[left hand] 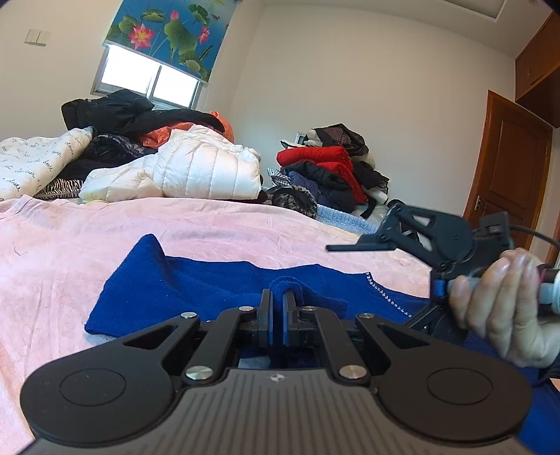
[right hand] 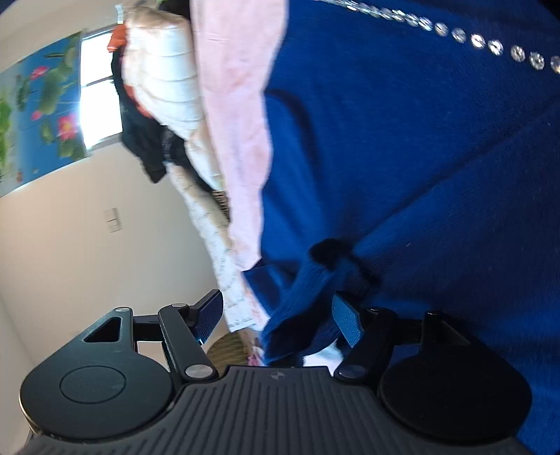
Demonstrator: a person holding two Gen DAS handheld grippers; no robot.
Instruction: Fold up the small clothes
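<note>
Left gripper: left gripper (left hand: 276,301) jaws nearly together, clenched on a raised fold of the blue sweater (left hand: 210,290); knit bunches up between the pads.
Right gripper: right gripper (right hand: 278,315) jaws spread wide, released; a ribbed blue edge of the sweater (right hand: 402,157) hangs in the gap, not pinched. Right wrist view is rolled sideways and blurred.
Right gripper from the left view: seen at right (left hand: 360,246), held by the person's hand (left hand: 504,304), above the sweater's right part, thin finger pointing left.
Sweater position: spread on the pink blanket (left hand: 70,252), near front edge of bed; one corner peaks up at left, rest lies mostly flat.
Sweater detail: row of rhinestones (left hand: 385,295) runs diagonally near the right side; same studs show along the top in the right wrist view (right hand: 455,33).
Behind the sweater: white puffer jacket (left hand: 196,168) on the bed, well apart from the sweater; black coat (left hand: 129,112) and orange cloth (left hand: 164,134) heaped behind it.
Left of heap: white quilt with script print (left hand: 31,161), zebra-print cloth (left hand: 61,187) just under its edge.
Off the bed: second pile with a red jacket (left hand: 322,157) and dark clothes against the far wall.
Room: window (left hand: 150,75) with lotus-print blind (left hand: 168,31), wooden door (left hand: 507,168) at right, wall switch (left hand: 36,36) at upper left.
In the way: the hand and right gripper cover the sweater's right end in the left view.
</note>
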